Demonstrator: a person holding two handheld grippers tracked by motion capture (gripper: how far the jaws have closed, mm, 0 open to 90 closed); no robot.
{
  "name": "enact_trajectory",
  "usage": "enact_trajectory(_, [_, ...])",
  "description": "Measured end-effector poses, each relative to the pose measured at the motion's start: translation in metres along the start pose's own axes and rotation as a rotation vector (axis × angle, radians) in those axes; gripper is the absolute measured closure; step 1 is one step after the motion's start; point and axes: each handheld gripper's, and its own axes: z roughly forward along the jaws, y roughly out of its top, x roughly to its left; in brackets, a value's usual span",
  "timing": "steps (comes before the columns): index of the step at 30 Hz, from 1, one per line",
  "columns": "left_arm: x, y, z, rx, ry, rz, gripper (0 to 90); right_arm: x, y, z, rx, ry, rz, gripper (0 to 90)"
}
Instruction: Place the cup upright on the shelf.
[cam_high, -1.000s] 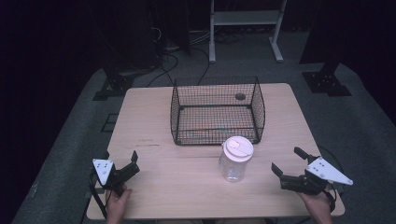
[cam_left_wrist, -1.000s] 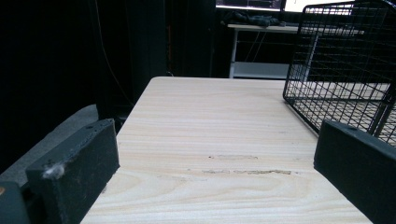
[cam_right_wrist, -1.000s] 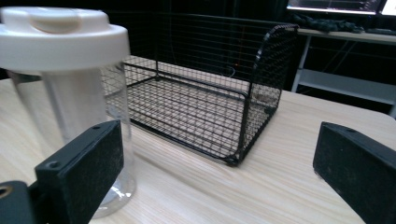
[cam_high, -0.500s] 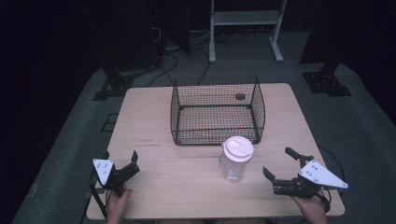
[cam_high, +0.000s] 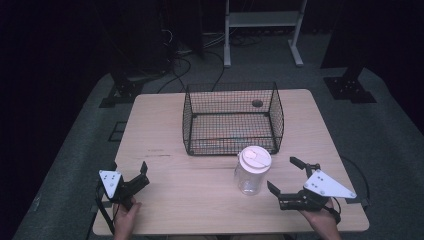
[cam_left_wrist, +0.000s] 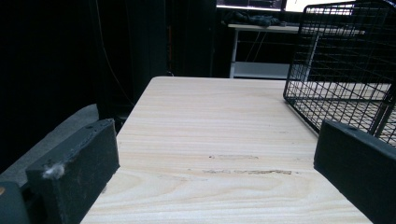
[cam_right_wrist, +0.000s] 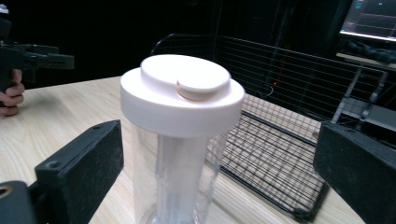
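Note:
A clear plastic jar (cam_high: 251, 175) with a white lid (cam_high: 255, 157) stands upright on the wooden table (cam_high: 155, 125), just in front of a black wire basket (cam_high: 232, 117). My right gripper (cam_high: 281, 173) is open just right of the jar, its jaws pointing at it without touching. In the right gripper view the jar (cam_right_wrist: 180, 154) stands between and just beyond the two spread jaws, with the basket (cam_right_wrist: 289, 93) behind it. My left gripper (cam_high: 144, 175) is open at the table's front left, nothing between its jaws; in its own view the basket (cam_left_wrist: 345, 60) is ahead to the right.
The basket looks empty and open-topped. A round hole (cam_high: 257, 103) sits in the tabletop behind it. Dark stands, cables and a white frame (cam_high: 262, 20) lie on the floor beyond the table. Bare tabletop stretches between the two grippers.
My right gripper has moved left and a little forward toward the jar, still open. The left gripper, the jar and the basket have stayed put.

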Motion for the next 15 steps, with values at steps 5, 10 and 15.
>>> enact_trajectory(5, [0.000, 0.000, 0.000, -0.001, 0.001, -0.004, 0.0, 0.004, 0.003, 0.010, 0.003, 0.031, -0.003, 1.2])
enact_trajectory(10, [0.000, 0.000, 0.000, -0.001, 0.000, -0.001, 0.0, 0.007, 0.004, 0.019, 0.008, 0.042, -0.012, 1.2])
enact_trajectory(15, [0.000, 0.000, 0.000, -0.002, 0.000, -0.004, 0.0, 0.008, 0.004, 0.030, 0.017, 0.053, -0.013, 1.2])
